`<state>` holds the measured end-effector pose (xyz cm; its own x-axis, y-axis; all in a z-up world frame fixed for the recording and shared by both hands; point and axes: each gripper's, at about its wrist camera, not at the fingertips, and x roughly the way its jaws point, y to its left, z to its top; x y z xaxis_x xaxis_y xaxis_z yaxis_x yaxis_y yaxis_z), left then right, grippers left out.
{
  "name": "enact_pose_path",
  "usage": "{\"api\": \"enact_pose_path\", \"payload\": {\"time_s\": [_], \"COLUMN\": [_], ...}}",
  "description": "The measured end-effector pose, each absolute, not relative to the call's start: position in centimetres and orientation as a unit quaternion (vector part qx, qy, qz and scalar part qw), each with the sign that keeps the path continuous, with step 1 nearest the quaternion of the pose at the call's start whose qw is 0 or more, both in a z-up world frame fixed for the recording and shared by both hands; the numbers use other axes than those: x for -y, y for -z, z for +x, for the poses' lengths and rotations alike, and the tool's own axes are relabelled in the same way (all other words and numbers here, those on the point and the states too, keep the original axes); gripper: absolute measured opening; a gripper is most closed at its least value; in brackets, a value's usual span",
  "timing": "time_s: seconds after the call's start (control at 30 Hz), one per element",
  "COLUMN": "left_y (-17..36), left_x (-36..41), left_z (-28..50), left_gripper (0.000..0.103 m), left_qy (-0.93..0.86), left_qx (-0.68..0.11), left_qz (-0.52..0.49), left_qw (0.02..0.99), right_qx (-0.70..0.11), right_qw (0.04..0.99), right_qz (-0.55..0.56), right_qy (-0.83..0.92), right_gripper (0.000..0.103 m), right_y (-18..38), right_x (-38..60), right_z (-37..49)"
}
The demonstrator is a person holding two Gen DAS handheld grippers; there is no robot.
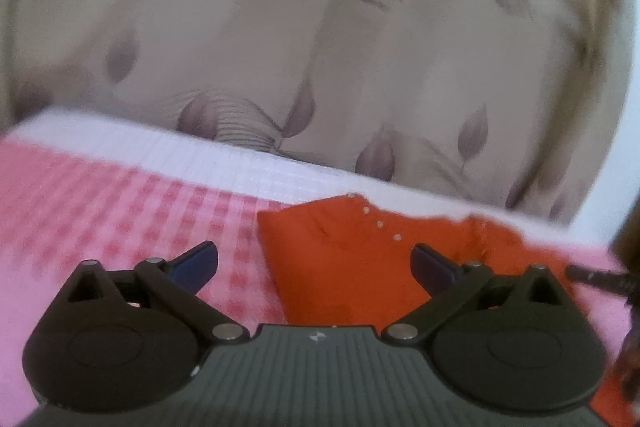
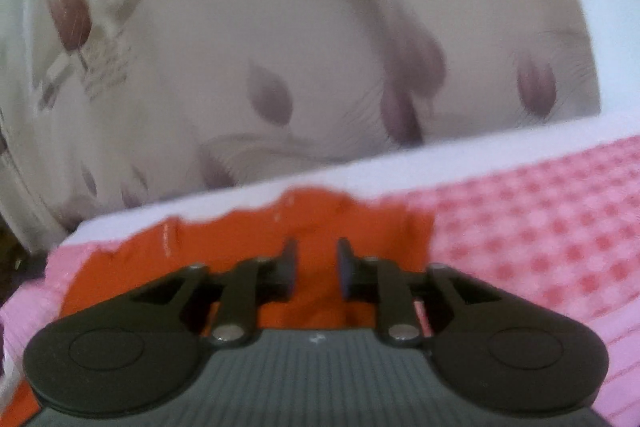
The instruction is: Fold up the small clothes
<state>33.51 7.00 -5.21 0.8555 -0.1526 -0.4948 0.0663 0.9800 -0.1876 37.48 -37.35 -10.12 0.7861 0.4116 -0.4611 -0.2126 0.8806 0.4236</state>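
Observation:
A small orange garment (image 1: 360, 227) with a row of pale buttons lies flat on a pink checked cloth (image 1: 120, 227), near the cloth's white far border (image 1: 200, 155). My left gripper (image 1: 316, 263) is wide open just above the garment's left edge, one finger over the pink cloth and the other over the orange fabric. In the right wrist view the orange garment (image 2: 248, 235) fills the space under my right gripper (image 2: 318, 267). Its jaws stand a narrow gap apart, and orange fabric shows through the gap with nothing pinched.
Beyond the white border hangs a beige curtain with mauve leaf prints (image 1: 280, 47), also the curtain (image 2: 280, 47) in the right wrist view. Pink checked cloth (image 2: 540, 227) stretches to the right of the garment. A dark blurred object (image 1: 592, 277) juts in at the right edge.

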Motion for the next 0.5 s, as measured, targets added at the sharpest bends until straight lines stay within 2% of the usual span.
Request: {"api": "enact_pose_path", "payload": {"time_s": [0.07,0.13,0.17,0.2,0.23,0.27,0.3,0.47,0.5], "left_y": [5.7,6.7,7.2,7.5,8.0,8.3,8.5,8.0,7.8], "left_x": [-6.7,-6.6,-6.7,-6.9,-7.1,-7.4,-7.4,-8.0,-8.5], "left_z": [35.4,37.4,38.2,38.8,39.3,39.6,40.0,39.5,39.6], "left_gripper": [0.1,0.095,0.092,0.08,0.057,0.039,0.01,0.01,0.003], "left_qy": [0.073,0.074,0.075,0.073,0.069,0.07,0.065,-0.007,-0.03], "left_qx": [-0.286,-0.307,-0.315,-0.321,-0.327,-0.332,-0.336,-0.305,-0.297], "left_qz": [-0.039,-0.015,-0.011,-0.01,-0.016,-0.024,-0.019,0.025,0.029], "left_qw": [0.955,0.949,0.946,0.944,0.942,0.94,0.939,0.952,0.954], "right_qx": [-0.274,-0.262,-0.262,-0.26,-0.258,-0.259,-0.262,-0.272,-0.273], "right_qw": [0.931,0.931,0.929,0.928,0.927,0.926,0.925,0.926,0.926], "right_qz": [0.173,0.187,0.199,0.208,0.216,0.219,0.22,0.196,0.195], "right_qy": [-0.169,-0.171,-0.17,-0.168,-0.166,-0.165,-0.164,-0.171,-0.173], "right_gripper": [0.031,0.046,0.059,0.066,0.067,0.068,0.068,0.07,0.072], "right_y": [10.1,10.1,10.2,10.2,10.3,10.3,10.4,10.2,10.2], "right_x": [37.2,37.7,38.1,38.5,38.8,38.9,38.9,38.1,38.0], "right_z": [37.2,36.9,37.0,37.0,36.9,36.9,37.1,37.3,37.4]}}
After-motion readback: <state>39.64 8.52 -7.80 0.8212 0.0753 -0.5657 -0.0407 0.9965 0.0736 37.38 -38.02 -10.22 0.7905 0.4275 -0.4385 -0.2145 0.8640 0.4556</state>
